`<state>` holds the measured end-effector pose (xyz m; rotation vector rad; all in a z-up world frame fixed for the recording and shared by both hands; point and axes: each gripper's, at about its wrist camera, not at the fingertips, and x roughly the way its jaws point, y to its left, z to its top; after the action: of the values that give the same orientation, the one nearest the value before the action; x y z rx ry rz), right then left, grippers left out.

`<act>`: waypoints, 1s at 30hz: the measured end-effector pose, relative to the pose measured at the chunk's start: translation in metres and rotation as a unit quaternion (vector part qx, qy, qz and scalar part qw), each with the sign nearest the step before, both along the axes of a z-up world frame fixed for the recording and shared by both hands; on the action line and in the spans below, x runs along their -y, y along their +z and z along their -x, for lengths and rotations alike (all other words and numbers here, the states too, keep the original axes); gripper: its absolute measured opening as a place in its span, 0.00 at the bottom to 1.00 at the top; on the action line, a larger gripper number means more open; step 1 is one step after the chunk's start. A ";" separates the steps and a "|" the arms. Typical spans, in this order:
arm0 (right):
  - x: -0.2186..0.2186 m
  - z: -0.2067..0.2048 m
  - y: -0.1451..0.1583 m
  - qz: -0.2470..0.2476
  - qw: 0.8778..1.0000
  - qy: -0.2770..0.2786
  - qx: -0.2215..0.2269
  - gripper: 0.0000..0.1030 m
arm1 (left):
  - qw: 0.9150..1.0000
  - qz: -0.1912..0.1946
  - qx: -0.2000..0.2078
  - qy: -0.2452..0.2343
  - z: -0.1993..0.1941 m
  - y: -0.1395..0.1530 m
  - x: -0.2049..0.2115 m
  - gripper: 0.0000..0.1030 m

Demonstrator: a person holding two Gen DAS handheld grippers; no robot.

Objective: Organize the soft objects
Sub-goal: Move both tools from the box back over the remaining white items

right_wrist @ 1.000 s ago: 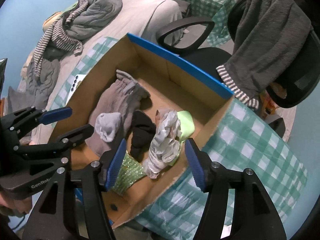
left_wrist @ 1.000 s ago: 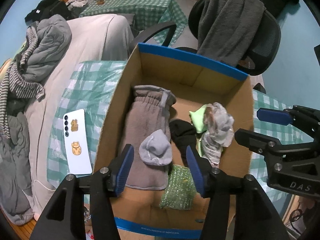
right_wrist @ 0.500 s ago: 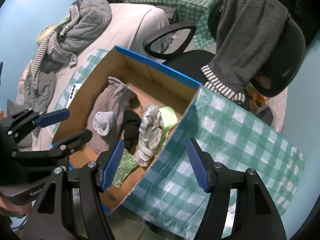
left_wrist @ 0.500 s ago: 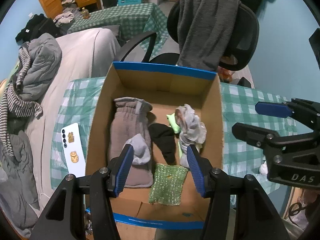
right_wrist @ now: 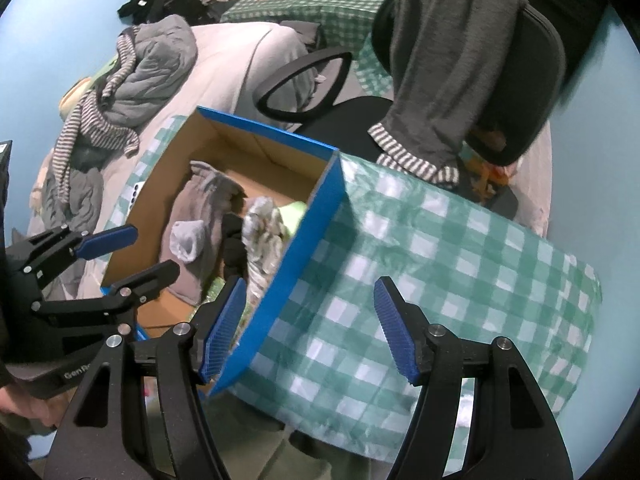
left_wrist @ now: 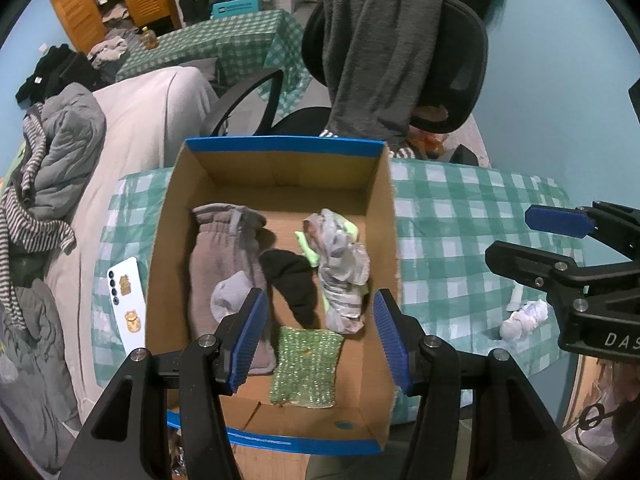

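A cardboard box with a blue rim stands on the green checked tablecloth. Inside it lie a long grey-brown garment, a light grey sock, a black sock, a grey-white patterned cloth, a lime-green piece and a glittery green cloth. A small white crumpled cloth lies on the tablecloth to the box's right. My left gripper hangs open and empty above the box's near half. My right gripper is open and empty over the box's right wall.
An office chair draped with a dark grey towel stands behind the table. A white phone lies left of the box. A bed with heaped clothes fills the left side.
Both grippers have risen and pulled back from the box. The right one has slid from above the patterned cloth to over the box's right wall and the tablecloth.
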<state>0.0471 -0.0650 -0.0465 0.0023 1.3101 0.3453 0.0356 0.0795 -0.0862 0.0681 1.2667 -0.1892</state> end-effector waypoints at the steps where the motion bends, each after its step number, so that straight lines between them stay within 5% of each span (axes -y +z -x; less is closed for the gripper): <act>1: 0.005 0.002 -0.001 0.000 1.000 -0.005 -0.001 0.65 | 1.000 0.000 0.000 -0.003 0.000 0.000 0.004 0.55; 12: 0.057 0.027 -0.007 0.007 0.998 -0.061 -0.020 0.65 | 0.999 -0.003 -0.007 -0.047 0.003 -0.004 0.042 0.56; 15: 0.073 0.034 -0.010 0.008 0.997 -0.079 -0.027 0.65 | 0.998 -0.004 -0.005 -0.063 0.004 -0.006 0.055 0.71; 30: 0.145 0.072 -0.032 0.017 0.981 -0.180 -0.063 0.65 | 0.988 -0.007 -0.018 -0.152 0.006 -0.023 0.123 0.72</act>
<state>-0.0253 -0.2103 -0.0789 0.2332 1.4097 0.0129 0.0296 -0.0437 -0.1088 0.2727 1.2890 -0.4466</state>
